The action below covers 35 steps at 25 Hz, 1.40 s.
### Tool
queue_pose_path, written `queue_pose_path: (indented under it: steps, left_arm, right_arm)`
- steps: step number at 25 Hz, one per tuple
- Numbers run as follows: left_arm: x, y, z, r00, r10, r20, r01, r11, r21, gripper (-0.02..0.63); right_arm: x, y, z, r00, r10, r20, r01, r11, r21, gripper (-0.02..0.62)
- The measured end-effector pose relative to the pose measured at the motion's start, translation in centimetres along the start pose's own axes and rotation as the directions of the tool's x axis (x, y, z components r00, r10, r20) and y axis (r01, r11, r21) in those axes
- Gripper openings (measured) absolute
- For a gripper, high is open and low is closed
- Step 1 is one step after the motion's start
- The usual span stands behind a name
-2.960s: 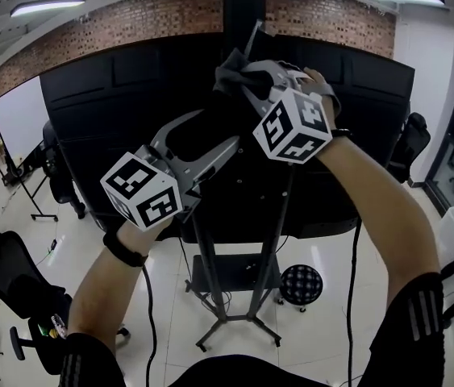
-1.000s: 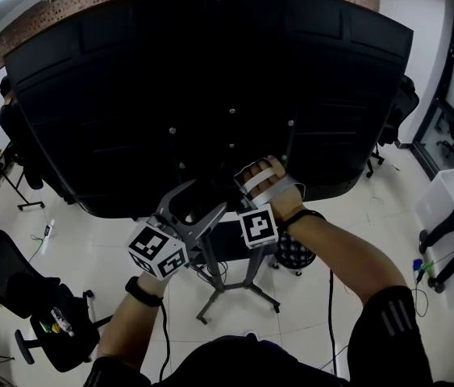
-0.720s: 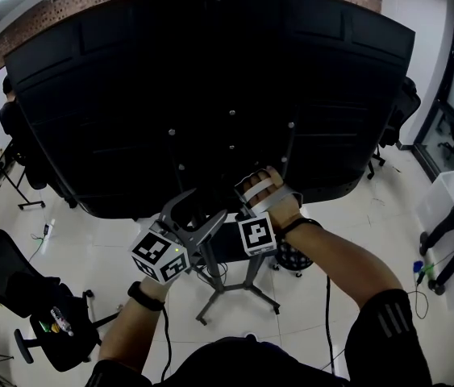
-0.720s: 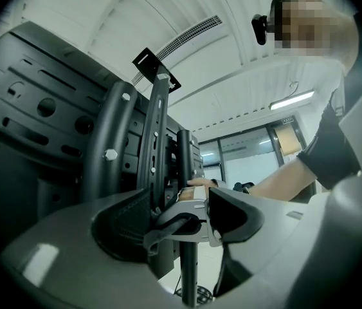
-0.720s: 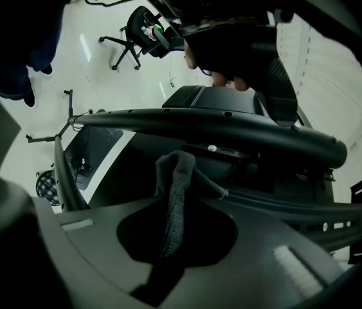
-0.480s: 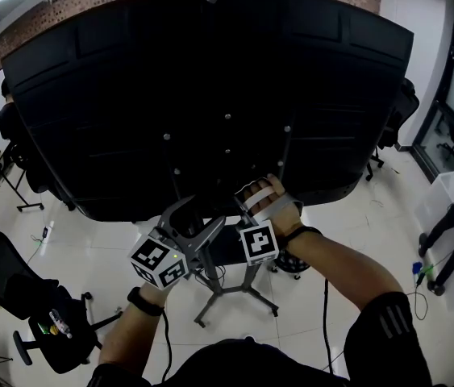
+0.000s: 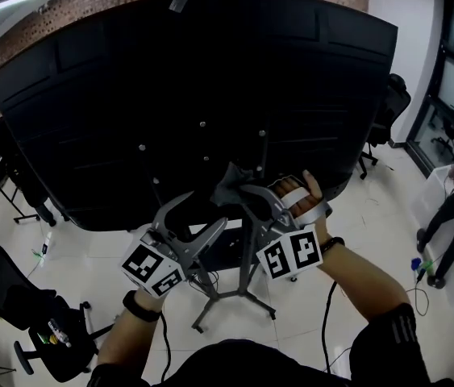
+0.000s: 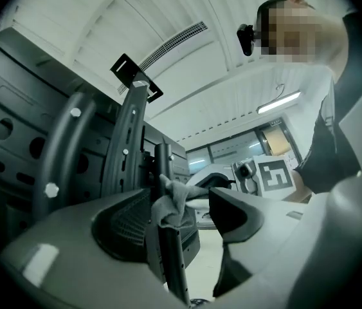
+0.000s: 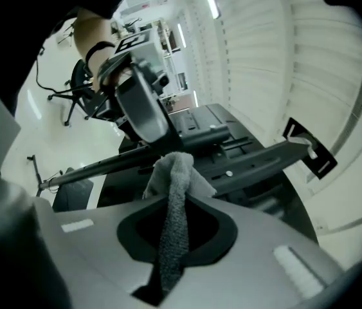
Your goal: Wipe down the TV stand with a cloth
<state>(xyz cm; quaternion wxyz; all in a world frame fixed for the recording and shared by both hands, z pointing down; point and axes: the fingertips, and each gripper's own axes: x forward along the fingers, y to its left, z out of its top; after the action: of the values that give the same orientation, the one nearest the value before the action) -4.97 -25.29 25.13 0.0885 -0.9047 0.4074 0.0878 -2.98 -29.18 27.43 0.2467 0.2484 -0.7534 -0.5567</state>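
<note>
R gripper (image 7: 239,190) clamped on grey cloth (image 9: 171,198). Cloth runs lengthwise out of the jaws, bunched tip vs TV stand pole (image 7: 244,260). L gripper (image 7: 208,212) jaws apart, pole seen in the gap, nothing gripped. TV back (image 7: 210,95) above; office chair (image 7: 37,329) lower-left.

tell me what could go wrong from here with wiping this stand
1. The right gripper pinches only a thin fold of the grey cloth. Dragging it along the stand's pole may pull it free.
2. The left gripper is open right beside the cloth on that pole, with the right gripper just behind. The two could bump, or the left jaws might snag the cloth.
</note>
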Motion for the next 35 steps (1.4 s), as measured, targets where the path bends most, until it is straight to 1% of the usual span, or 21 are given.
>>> queue_pose_path:
  steps: [3, 5, 8, 11, 15, 19, 22, 26, 30, 33, 35]
  left_arm:
    - [1.9, -1.2, 1.1, 0.999, -0.036, 0.021, 0.035, 0.999, 0.020, 0.307]
    - [3.3, -1.9, 1.6, 0.998, -0.055, 0.031, 0.054, 0.998, 0.030, 0.307]
    - [5.3, -2.6, 2.2, 0.997, -0.069, 0.046, 0.067, 0.997, 0.041, 0.307]
    - [7.0, -3.2, 2.6, 0.996, -0.079, 0.050, 0.077, 0.996, 0.050, 0.307]
    - [8.9, -3.9, 3.2, 0.994, -0.089, 0.063, 0.084, 0.994, 0.067, 0.307]
    - [10.1, -4.5, 3.2, 0.993, -0.097, 0.060, 0.092, 0.992, 0.081, 0.307]
    - [10.9, -4.6, 3.0, 0.993, -0.102, 0.059, 0.097, 0.992, 0.078, 0.307]
    - [12.1, -4.8, 2.5, 0.991, -0.118, 0.061, 0.113, 0.991, 0.070, 0.307]
    - [13.4, -5.7, 2.1, 0.987, -0.146, 0.065, 0.142, 0.988, 0.059, 0.307]
    - [14.3, -6.5, 1.7, 0.984, -0.168, 0.066, 0.164, 0.985, 0.052, 0.307]
    - [14.9, -7.0, 1.6, 0.981, -0.180, 0.068, 0.178, 0.983, 0.048, 0.307]
  right_arm:
    - [-1.9, -4.5, -1.6, 0.996, -0.085, 0.015, 0.082, 0.989, 0.120, 0.015]
    - [-2.8, -7.0, -3.1, 0.992, -0.127, 0.008, 0.124, 0.978, 0.170, 0.015]
    - [-3.2, -10.0, -5.2, 0.987, -0.163, -0.003, 0.160, 0.962, 0.219, 0.015]
    - [-2.6, -11.9, -7.0, 0.984, -0.180, -0.012, 0.178, 0.954, 0.240, 0.015]
    - [-0.6, -13.0, -8.9, 0.983, -0.182, -0.011, 0.179, 0.957, 0.229, 0.015]
    - [0.8, -12.9, -10.9, 0.986, -0.165, -0.033, 0.168, 0.960, 0.225, 0.015]
    - [0.4, -13.2, -12.4, 0.985, -0.166, -0.044, 0.171, 0.955, 0.243, 0.015]
    - [-0.9, -13.6, -14.9, 0.979, -0.185, -0.090, 0.202, 0.950, 0.237, 0.015]
    - [-2.9, -14.2, -18.4, 0.967, -0.203, -0.155, 0.239, 0.933, 0.268, 0.015]
    - [-4.2, -14.7, -20.8, 0.961, -0.201, -0.189, 0.256, 0.906, 0.338, 0.015]
    - [-4.9, -15.0, -22.0, 0.957, -0.200, -0.208, 0.266, 0.891, 0.368, 0.015]
